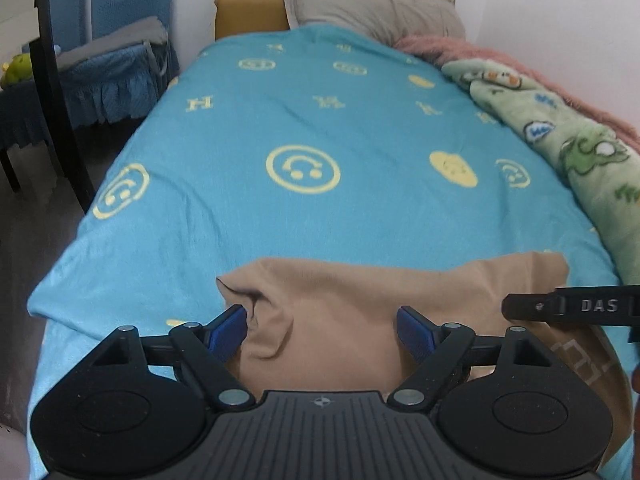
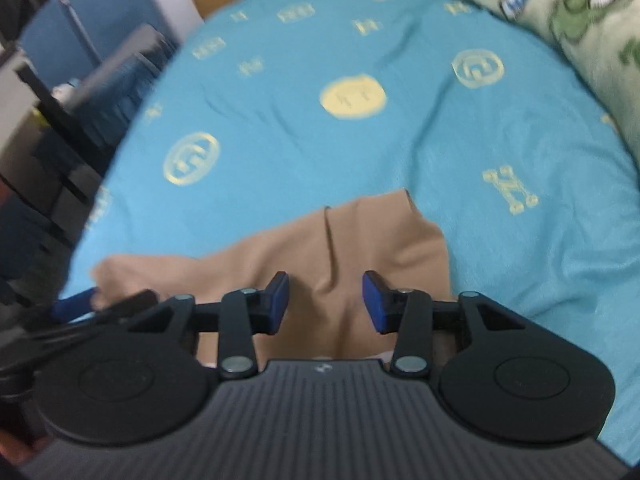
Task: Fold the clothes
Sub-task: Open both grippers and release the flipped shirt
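Note:
A tan garment [image 1: 360, 300] lies on the near end of a bed with a turquoise sheet [image 1: 300, 128]. My left gripper [image 1: 322, 330] is open just above the garment's left part, with a raised fold by its left blue pad [image 1: 228, 332]. My right gripper [image 2: 325, 302] is open over the garment [image 2: 360, 248], straddling a crease. The right gripper's black side [image 1: 572, 306] shows at the right of the left wrist view. The left gripper's blue fingertip [image 2: 74, 304] shows at the left of the right wrist view.
A green cartoon blanket [image 1: 560, 132] and a pink blanket [image 1: 480, 52] lie along the bed's right side. A grey pillow [image 1: 372, 4] sits at the head. A blue-covered chair [image 1: 108, 64] and dark table frame stand left of the bed.

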Action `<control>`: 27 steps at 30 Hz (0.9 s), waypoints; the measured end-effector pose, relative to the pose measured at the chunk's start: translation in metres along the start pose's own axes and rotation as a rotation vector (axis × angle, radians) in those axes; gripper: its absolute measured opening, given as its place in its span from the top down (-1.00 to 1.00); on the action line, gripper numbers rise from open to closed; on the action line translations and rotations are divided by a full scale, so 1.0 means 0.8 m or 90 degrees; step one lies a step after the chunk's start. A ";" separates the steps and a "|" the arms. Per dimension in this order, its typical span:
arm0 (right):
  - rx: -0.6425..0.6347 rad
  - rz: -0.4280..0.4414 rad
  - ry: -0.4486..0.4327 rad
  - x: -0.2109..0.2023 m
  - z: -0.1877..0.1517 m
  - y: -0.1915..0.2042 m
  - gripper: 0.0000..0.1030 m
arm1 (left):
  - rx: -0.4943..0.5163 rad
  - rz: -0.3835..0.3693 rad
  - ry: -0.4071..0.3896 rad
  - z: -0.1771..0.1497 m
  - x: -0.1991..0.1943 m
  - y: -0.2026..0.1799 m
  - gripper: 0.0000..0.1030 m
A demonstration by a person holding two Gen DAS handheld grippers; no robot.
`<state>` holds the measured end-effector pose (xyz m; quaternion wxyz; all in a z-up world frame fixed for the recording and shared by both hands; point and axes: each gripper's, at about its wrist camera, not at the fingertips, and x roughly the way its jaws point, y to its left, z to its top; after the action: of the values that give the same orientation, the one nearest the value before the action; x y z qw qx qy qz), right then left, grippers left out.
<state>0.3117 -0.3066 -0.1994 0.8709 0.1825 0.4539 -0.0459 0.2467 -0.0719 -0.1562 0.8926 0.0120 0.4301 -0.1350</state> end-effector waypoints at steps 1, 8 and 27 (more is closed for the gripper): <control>0.001 0.000 -0.001 0.004 -0.001 0.000 0.18 | 0.004 0.004 0.006 0.000 0.004 0.000 -0.62; 0.010 0.019 -0.005 -0.033 -0.016 0.008 0.15 | 0.022 0.007 -0.030 -0.009 -0.027 -0.004 -0.62; 0.089 0.024 0.018 -0.078 -0.090 -0.018 0.17 | 0.022 -0.032 0.038 -0.048 -0.101 -0.032 -0.65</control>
<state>0.2159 -0.2991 -0.1906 0.8503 0.2519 0.4582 -0.0589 0.1628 -0.0726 -0.1155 0.8752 0.0207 0.4545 -0.1643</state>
